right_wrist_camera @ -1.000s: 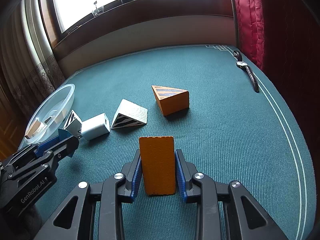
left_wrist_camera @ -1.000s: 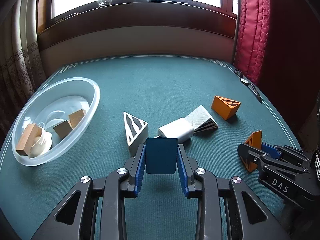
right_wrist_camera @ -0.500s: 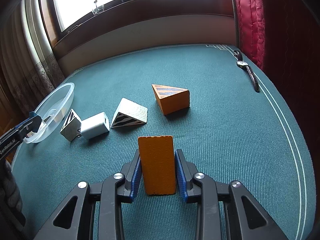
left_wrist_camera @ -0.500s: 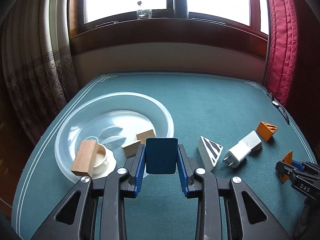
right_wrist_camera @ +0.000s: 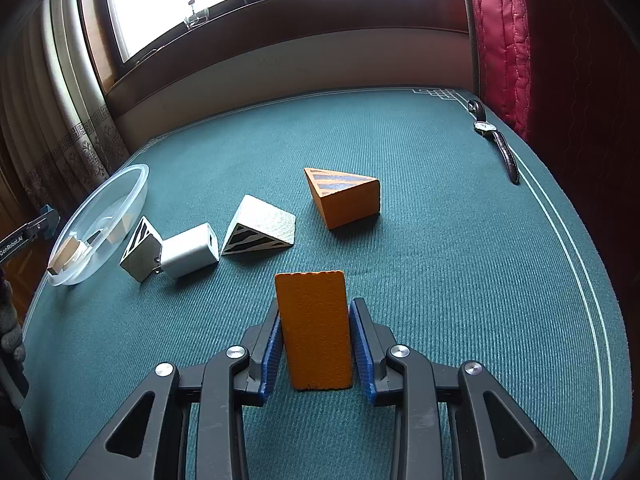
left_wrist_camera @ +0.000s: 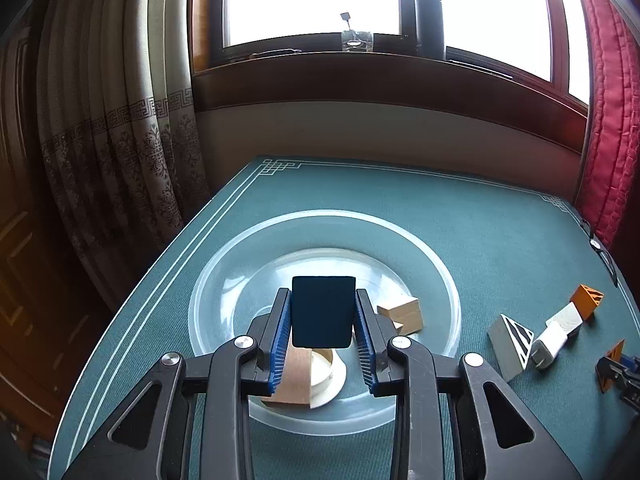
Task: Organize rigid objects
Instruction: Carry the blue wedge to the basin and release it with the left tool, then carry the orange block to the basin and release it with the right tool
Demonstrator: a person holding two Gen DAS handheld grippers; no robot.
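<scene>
My left gripper (left_wrist_camera: 322,312) is shut on a dark blue block (left_wrist_camera: 323,311) and hangs over the clear plastic bowl (left_wrist_camera: 400,232). Inside the bowl lie wooden blocks (left_wrist_camera: 402,313) and a white round piece (left_wrist_camera: 330,376). My right gripper (right_wrist_camera: 314,330) is shut on an orange wedge (right_wrist_camera: 314,328) just above the green table. Ahead of it lie a striped orange wedge (right_wrist_camera: 346,196), a grey striped wedge (right_wrist_camera: 262,228), a white charger (right_wrist_camera: 188,250) and a second grey striped wedge (right_wrist_camera: 140,248). The bowl (right_wrist_camera: 132,184) sits at the far left in the right wrist view.
A wristwatch (right_wrist_camera: 496,140) lies near the table's right edge. Patterned curtains (left_wrist_camera: 116,152) hang at the left, a red curtain (right_wrist_camera: 500,32) at the right. A dark flask (left_wrist_camera: 430,20) and a small glass (left_wrist_camera: 356,40) stand on the windowsill. The table's left edge (left_wrist_camera: 160,272) runs close to the bowl.
My left gripper has swung left with the dark blue block, from beside the striped wedges to above the bowl. The right gripper and its orange wedge have stayed put.
</scene>
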